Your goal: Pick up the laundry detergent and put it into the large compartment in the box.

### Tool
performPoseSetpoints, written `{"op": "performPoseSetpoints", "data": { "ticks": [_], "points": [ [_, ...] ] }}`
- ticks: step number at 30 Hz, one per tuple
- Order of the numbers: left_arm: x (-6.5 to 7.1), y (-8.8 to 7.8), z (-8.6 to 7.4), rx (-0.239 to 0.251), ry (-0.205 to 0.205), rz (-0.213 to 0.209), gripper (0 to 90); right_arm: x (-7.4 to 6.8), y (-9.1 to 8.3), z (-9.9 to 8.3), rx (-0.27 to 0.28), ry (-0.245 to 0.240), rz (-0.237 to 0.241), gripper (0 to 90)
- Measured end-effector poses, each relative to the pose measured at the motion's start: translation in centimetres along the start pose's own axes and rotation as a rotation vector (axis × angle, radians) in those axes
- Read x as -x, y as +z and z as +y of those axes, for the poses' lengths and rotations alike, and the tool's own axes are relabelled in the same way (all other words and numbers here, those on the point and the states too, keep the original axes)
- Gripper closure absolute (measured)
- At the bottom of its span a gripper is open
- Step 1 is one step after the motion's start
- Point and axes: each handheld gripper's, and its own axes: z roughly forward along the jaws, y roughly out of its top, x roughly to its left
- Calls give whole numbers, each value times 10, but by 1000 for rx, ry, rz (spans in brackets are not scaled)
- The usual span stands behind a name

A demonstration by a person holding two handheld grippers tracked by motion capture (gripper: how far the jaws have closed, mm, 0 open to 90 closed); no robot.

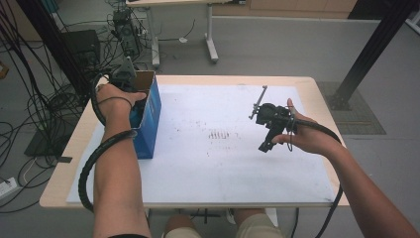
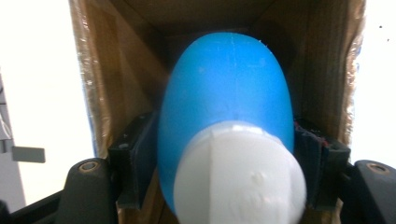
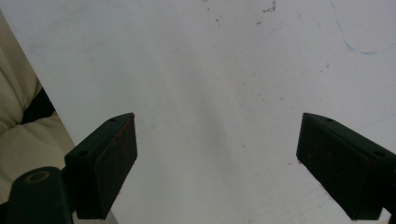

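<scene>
A blue bottle (image 2: 224, 93) with a white cap (image 2: 240, 177) lies inside an open cardboard box (image 2: 100, 70) that is blue on the outside (image 1: 150, 124) and stands at the left edge of the table. My left gripper (image 2: 222, 123) reaches down into that box, its black pads (image 2: 137, 154) on either side of the bottle with only a sliver of space, not visibly pressing. My right gripper (image 1: 262, 128) hovers over the right part of the white sheet (image 1: 213, 148), jaws wide apart (image 3: 217, 119) with nothing between them.
The white sheet covers most of the wooden table (image 1: 64, 163). Cables (image 1: 29, 104) and equipment lie on the floor to the left. A black post (image 1: 369, 54) rises at the far right, and another table's legs (image 1: 210, 34) stand beyond.
</scene>
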Motion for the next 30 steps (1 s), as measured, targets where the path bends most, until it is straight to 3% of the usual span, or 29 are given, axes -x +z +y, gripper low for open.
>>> {"op": "performPoseSetpoints", "data": {
  "ticks": [13,20,25,30],
  "points": [
    [9,-29,0,-3,41,34,250,0,-4,-1,17,-1,-1,126],
    [14,-57,-3,16,107,40,183,3,-5,-4,21,13,2,126],
    [27,-76,-2,23,217,27,147,5,-5,-3,19,18,2,126],
    [51,-88,-3,39,353,27,115,10,-6,-4,19,32,6,125]
  ]
}}
